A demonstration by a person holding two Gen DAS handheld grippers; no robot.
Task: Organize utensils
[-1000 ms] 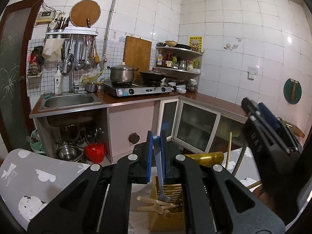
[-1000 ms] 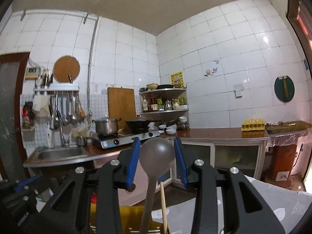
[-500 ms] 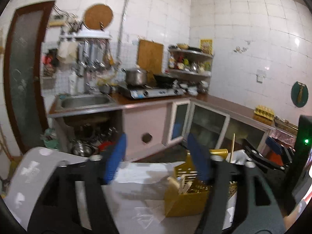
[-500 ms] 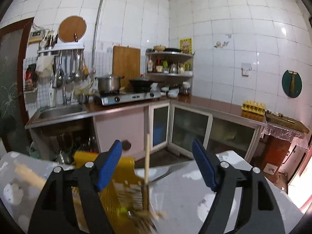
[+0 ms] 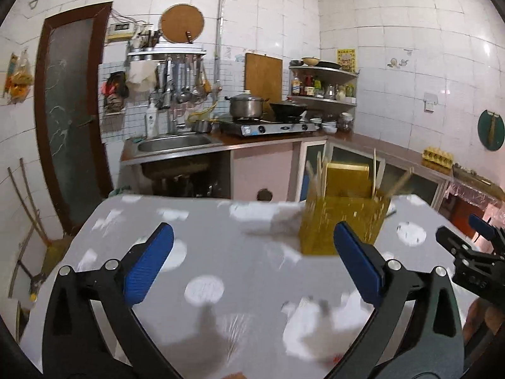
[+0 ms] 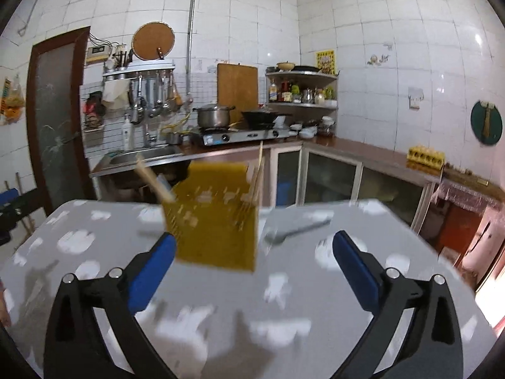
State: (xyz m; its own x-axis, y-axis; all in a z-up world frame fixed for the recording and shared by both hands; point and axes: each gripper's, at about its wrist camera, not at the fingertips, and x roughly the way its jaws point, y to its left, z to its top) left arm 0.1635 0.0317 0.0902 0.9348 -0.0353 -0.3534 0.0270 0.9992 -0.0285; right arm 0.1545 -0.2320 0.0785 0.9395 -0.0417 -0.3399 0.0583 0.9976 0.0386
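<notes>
Both grippers have pulled back and let go since a second ago: the left gripper (image 5: 251, 263) and right gripper (image 6: 252, 267) now hang wide open and empty, short of the yellow holder (image 6: 214, 221) on the table (image 6: 363, 284), utensils (image 5: 318, 170) standing inside it, one metal utensil (image 6: 293, 230) lying just beside it

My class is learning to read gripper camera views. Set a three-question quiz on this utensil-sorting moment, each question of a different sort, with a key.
1. True or false: the left gripper holds a spoon.
2. What lies on the table just right of the yellow utensil holder? A) metal utensil B) plate C) cup
3. Fill in: the right gripper has its jaws ____.

Key: 1 false, both grippers are empty; 2 A, the blurred metal utensil; 3 open.
</notes>
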